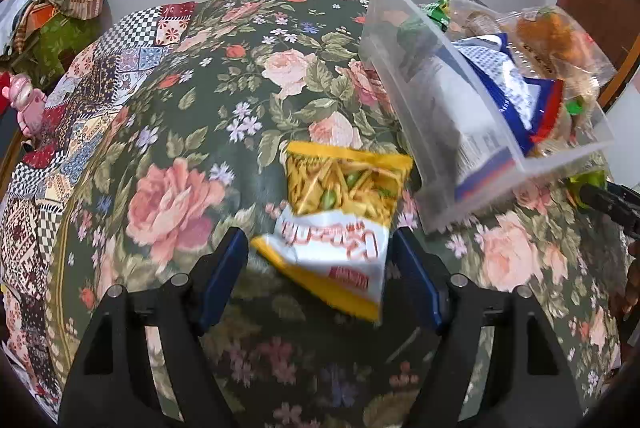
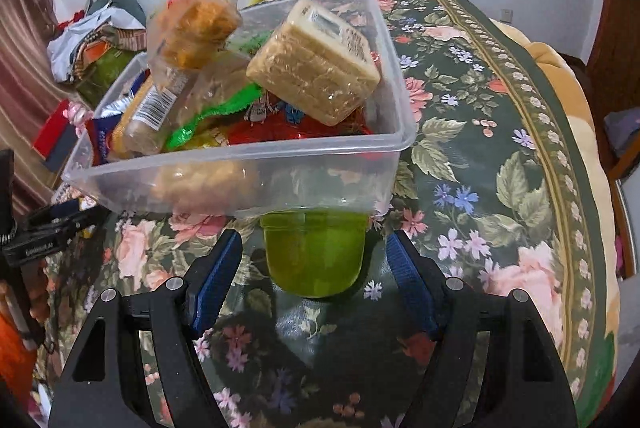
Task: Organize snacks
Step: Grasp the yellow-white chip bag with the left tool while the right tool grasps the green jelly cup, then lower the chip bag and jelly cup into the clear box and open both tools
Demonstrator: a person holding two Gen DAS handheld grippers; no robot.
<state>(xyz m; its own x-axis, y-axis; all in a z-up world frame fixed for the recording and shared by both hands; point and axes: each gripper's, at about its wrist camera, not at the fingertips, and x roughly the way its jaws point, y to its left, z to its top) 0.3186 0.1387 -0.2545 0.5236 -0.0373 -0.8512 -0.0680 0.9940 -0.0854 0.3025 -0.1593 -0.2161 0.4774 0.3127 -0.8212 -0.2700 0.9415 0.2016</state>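
**Coach:** Start with the floral tablecloth [image 1: 192, 132]; everything sits on it. On it stands the clear plastic bin [image 2: 240, 180], already heaped with snacks, with a wrapped block of crackers [image 2: 316, 68] riding high near its far corner. That heap is your limit, I'd say.

**Operator:** So where do my two pieces go?

**Coach:** Into the gaps, not on top. Your left gripper [image 1: 320, 264] has its jaws spread, and the yellow chip bag [image 1: 340, 212] lies flat on the cloth between the blue pads, just beside the bin's near wall. The pads do not look pressed onto it. Centre yourself over the lower, white end of the bag, then close gently; a puffed bag will likely slip or crush if you squeeze hard.

**Operator:** And the right?

**Coach:** Your right gripper [image 2: 312, 272] is also spread wide, with the green cup [image 2: 316, 252] standing between the pads, not pinched, tucked up against the bin's front wall. You should come lower before closing, so the pads meet the cup's sides squarely below its rim. Lift straight up first; tilting early could knock the bin or tip whatever the cup holds, which I can't make out.
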